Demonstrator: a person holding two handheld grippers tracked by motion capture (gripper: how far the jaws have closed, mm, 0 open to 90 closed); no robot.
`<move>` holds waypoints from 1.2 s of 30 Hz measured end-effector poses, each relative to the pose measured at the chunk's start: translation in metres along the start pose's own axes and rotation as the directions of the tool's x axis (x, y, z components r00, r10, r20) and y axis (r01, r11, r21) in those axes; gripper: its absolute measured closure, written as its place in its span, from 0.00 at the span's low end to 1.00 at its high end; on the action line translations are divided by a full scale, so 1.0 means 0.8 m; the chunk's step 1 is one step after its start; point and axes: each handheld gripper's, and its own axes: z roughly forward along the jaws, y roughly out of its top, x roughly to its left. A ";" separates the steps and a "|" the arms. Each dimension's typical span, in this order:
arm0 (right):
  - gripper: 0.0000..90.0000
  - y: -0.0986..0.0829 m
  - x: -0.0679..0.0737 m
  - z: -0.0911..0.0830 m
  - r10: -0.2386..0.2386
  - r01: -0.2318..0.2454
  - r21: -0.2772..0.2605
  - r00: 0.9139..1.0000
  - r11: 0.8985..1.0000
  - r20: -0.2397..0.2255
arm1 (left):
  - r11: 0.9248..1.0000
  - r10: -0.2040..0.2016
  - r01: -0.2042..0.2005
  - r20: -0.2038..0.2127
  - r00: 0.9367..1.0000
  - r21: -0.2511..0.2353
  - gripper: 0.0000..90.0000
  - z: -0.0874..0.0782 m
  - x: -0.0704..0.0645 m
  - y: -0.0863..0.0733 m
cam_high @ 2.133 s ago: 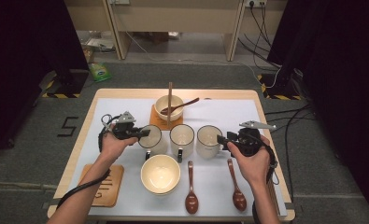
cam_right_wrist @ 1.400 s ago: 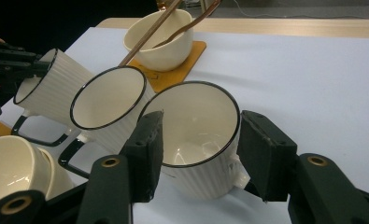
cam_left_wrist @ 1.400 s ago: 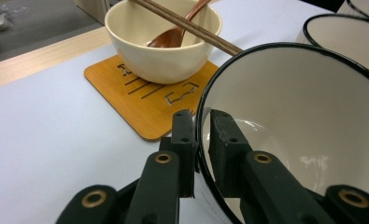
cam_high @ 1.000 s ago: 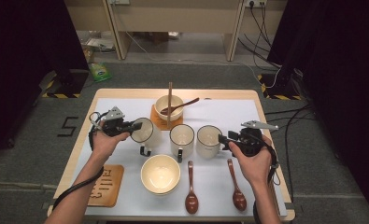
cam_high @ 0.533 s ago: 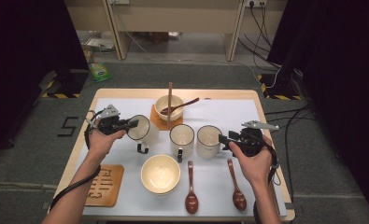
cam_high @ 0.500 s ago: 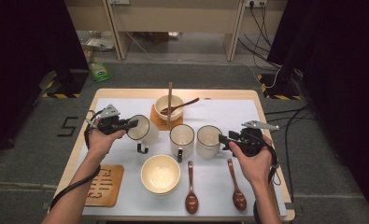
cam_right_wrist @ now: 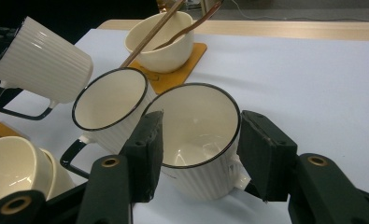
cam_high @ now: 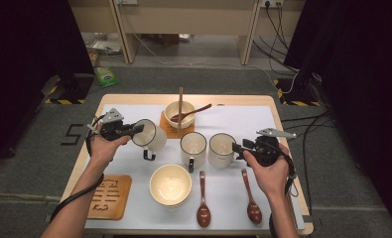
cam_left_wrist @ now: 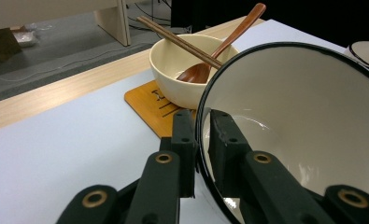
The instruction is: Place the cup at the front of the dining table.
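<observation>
My left gripper [cam_high: 136, 129] is shut on the rim of a white ribbed mug [cam_high: 153, 138] with a black rim, one jaw inside and one outside [cam_left_wrist: 202, 122]. That mug [cam_left_wrist: 303, 116] hangs tilted above the white mat, left of the row, handle pointing down. Two like mugs stand upright side by side: the middle mug [cam_high: 193, 146] and the right mug [cam_high: 221, 148]. My right gripper [cam_high: 236, 148] stands open at the right mug's right side. In the right gripper view its jaws [cam_right_wrist: 198, 135] frame the right mug [cam_right_wrist: 191, 184].
A cream bowl [cam_high: 178, 113] with chopsticks and a wooden spoon sits on an orange coaster [cam_high: 164, 130] at the back. An empty cream bowl [cam_high: 170, 184] and two wooden spoons [cam_high: 203, 201] [cam_high: 250, 198] lie in front. A wooden coaster [cam_high: 109, 197] rests at the front left corner.
The left gripper has lifted its mug out of the row, carried it left and back, and tilted it. The right gripper and the other mugs have stayed put.
</observation>
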 end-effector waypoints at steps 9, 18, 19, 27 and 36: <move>0.56 0.000 0.000 0.001 -0.004 0.004 0.003 1.000 1.000 0.000 | 1.000 0.000 0.000 -0.010 1.000 -0.012 0.90 -0.003 0.005 0.004; 0.56 0.000 0.001 0.001 -0.004 0.004 0.002 1.000 1.000 -0.001 | 1.000 0.004 -0.004 -0.027 1.000 -0.018 0.90 -0.005 0.010 0.009; 0.56 0.000 0.001 0.001 -0.005 0.005 0.003 1.000 1.000 -0.001 | 1.000 0.005 -0.005 -0.029 1.000 -0.018 0.90 -0.006 0.010 0.010; 0.56 0.000 0.001 0.002 -0.003 0.003 0.004 1.000 1.000 -0.001 | 1.000 0.000 0.000 -0.038 0.999 -0.025 0.90 -0.007 0.015 0.011; 0.56 0.000 0.000 0.001 -0.003 0.003 0.004 1.000 1.000 -0.001 | 1.000 -0.003 0.002 -0.045 0.999 -0.024 0.90 -0.008 0.021 0.012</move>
